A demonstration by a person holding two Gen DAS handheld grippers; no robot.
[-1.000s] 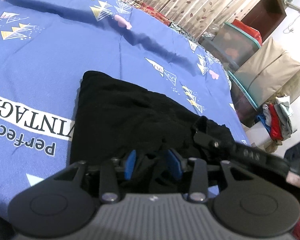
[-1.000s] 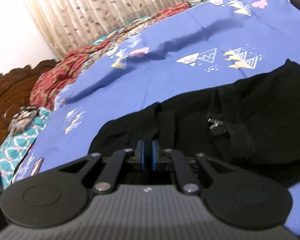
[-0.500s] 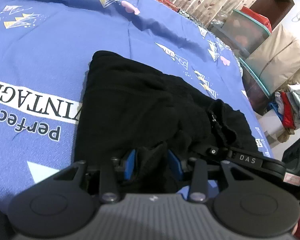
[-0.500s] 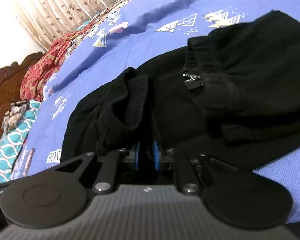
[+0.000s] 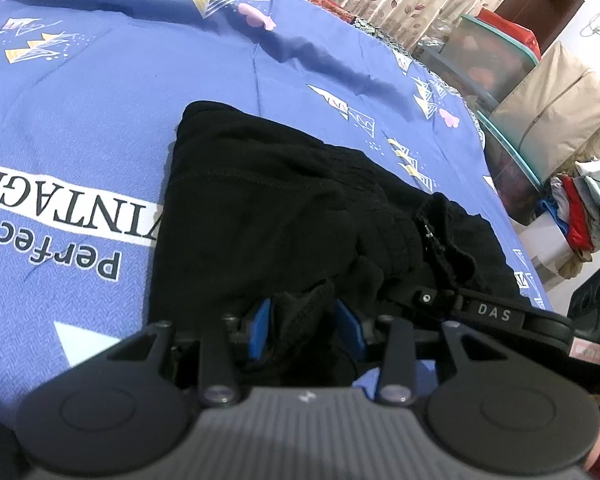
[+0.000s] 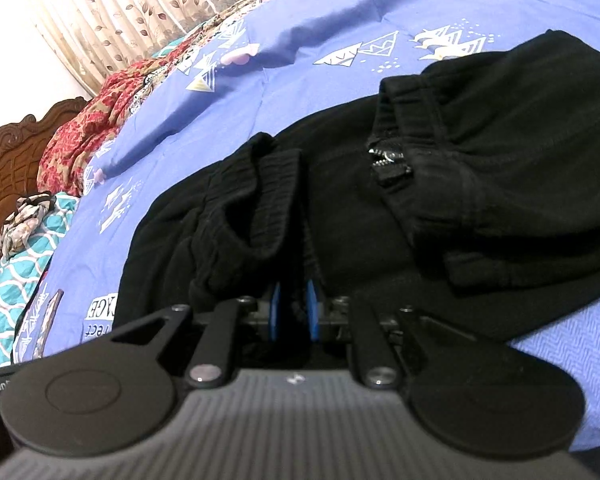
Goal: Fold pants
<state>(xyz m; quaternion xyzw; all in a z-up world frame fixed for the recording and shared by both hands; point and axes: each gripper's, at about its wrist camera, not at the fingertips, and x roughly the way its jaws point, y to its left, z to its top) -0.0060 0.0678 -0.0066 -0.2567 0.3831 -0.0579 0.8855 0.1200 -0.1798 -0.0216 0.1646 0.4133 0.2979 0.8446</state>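
Black pants [image 5: 268, 216] lie in a folded heap on a blue printed bedsheet [image 5: 80, 92]. My left gripper [image 5: 306, 326] has its blue pads [image 5: 260, 328] set apart with a bunch of black fabric between them, at the near edge of the heap. My right gripper [image 6: 294, 314] has its blue pads [image 6: 312, 312] slightly apart around a ribbed cuff [image 6: 272, 200] of the pants [image 6: 480, 168]. A zipper [image 6: 388, 160] shows on the upper layer. The right gripper's body [image 5: 496, 316] lies just right of the left one.
Plastic storage boxes [image 5: 496, 60], a beige bag [image 5: 556, 108] and a pile of clothes [image 5: 580, 208] stand off the bed's right side. A carved wooden headboard [image 6: 8, 160], a red patterned blanket [image 6: 84, 128] and curtains [image 6: 140, 12] lie beyond.
Both grippers moved forward over the pants, carrying the near fabric onto the heap. The right pads have opened slightly from pressed together.
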